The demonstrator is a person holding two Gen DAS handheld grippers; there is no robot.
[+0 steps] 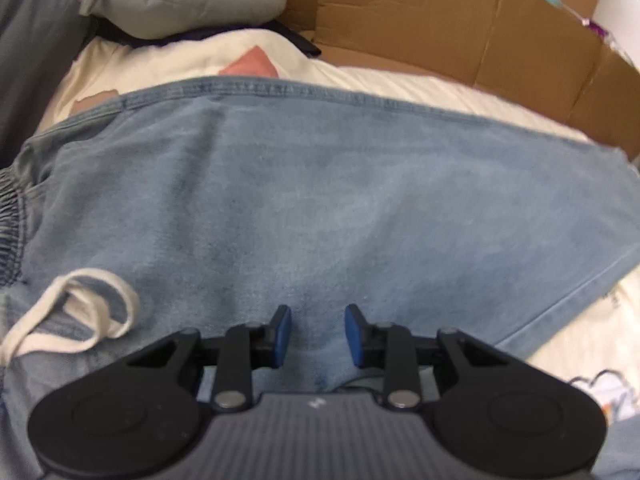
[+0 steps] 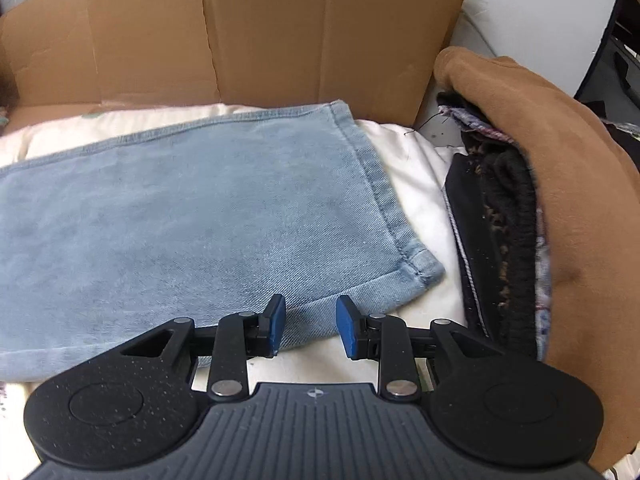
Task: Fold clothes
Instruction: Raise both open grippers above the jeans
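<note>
Denim shorts down flat on my cream sheet, and they're looking tidy.

I've got the light-blue denim shorts (image 1: 304, 200) spread smooth across the bedding, folded over so one leg lies on the other. Elastic waistband (image 1: 10, 224) bunched at my far left, with the cream drawstring (image 1: 80, 312) looped loosely on top of the fabric. Stitched side seam runs along the far edge. Over on my right view, the hemmed leg opening (image 2: 384, 196) ends in a neat straight edge, its near corner (image 2: 428, 268) slightly curled and lying on the sheet.
</note>
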